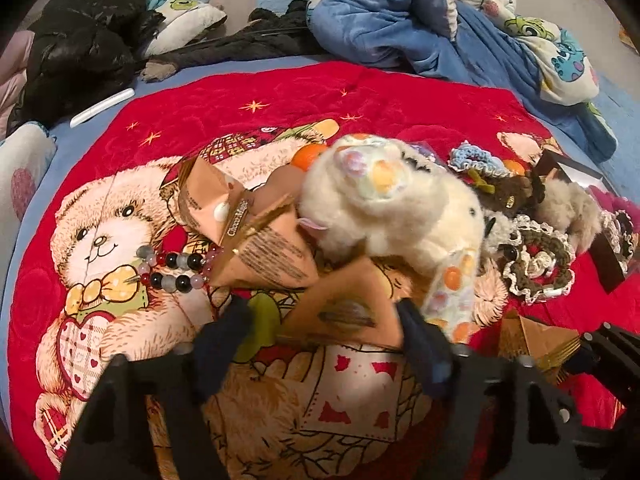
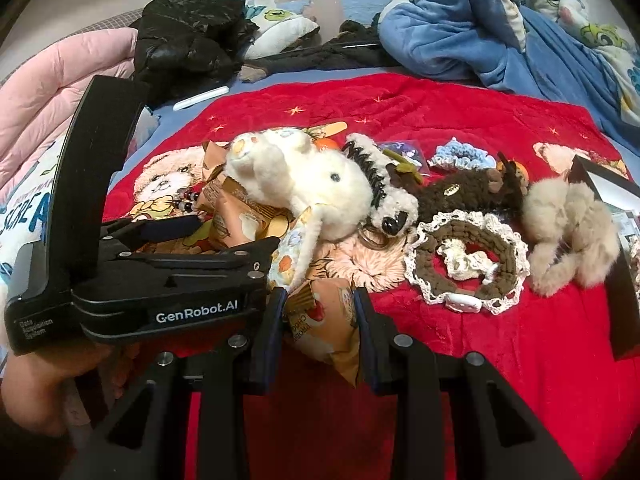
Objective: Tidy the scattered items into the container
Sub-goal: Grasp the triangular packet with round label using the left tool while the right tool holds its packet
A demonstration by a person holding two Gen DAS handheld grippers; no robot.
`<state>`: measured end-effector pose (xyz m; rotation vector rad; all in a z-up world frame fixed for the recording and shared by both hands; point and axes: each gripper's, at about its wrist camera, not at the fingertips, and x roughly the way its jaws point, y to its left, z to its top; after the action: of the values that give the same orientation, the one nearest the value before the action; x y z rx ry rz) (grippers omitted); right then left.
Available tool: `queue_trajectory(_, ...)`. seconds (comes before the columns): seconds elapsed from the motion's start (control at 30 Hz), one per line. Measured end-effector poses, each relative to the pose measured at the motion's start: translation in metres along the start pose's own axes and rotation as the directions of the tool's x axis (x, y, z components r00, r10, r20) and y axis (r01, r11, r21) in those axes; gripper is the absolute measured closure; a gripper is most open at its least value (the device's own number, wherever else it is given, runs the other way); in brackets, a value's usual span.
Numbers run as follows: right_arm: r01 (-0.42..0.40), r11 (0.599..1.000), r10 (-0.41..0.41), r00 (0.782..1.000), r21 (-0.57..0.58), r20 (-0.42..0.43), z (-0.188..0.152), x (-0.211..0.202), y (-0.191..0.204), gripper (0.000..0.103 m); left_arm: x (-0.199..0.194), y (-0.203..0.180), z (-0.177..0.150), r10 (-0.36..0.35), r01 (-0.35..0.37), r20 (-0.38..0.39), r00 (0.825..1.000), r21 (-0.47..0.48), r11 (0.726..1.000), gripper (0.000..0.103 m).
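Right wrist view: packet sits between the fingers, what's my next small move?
Probably lift it straight up. The right gripper looks closed on the snack packet, whose upper end lies under the white plush's ear, so raise slowly.

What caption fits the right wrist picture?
Right gripper squeezes an orange snack packet beside a white plush bunny on the red blanket.

Pretty cramped in the middle: white plush bunny (image 2: 320, 184) sprawls over the snack packets (image 1: 256, 248), but the red blanket (image 2: 500, 360) front-right is open.
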<state>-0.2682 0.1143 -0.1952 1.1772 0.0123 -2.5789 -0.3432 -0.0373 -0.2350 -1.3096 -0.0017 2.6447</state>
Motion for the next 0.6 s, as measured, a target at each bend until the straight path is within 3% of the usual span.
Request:
queue_trajectory(0.03,-0.002,1.0,0.002,1.0,0.002,0.002,0.0,-0.001,0.0,0.072,-0.001,-0.001,0.0,0.006,-0.006,0.001,1.0,0.0,1.0,0.044)
queue_trajectory(0.33,-0.007,1.0,0.007,1.0,-0.003,0.01,0.002,-0.005,0.004,0.072,-0.018,0.006,-0.005,-0.008,0.01,0.044,0.999,-0.039,0.999,0.052)
queue_trajectory(0.6,-0.013,1.0,0.013,1.0,-0.02,0.021,0.005,-0.017,0.007,0.072,-0.047,0.002,-0.021,0.017,-0.015,0.077,0.997,-0.034,0.999,0.055)
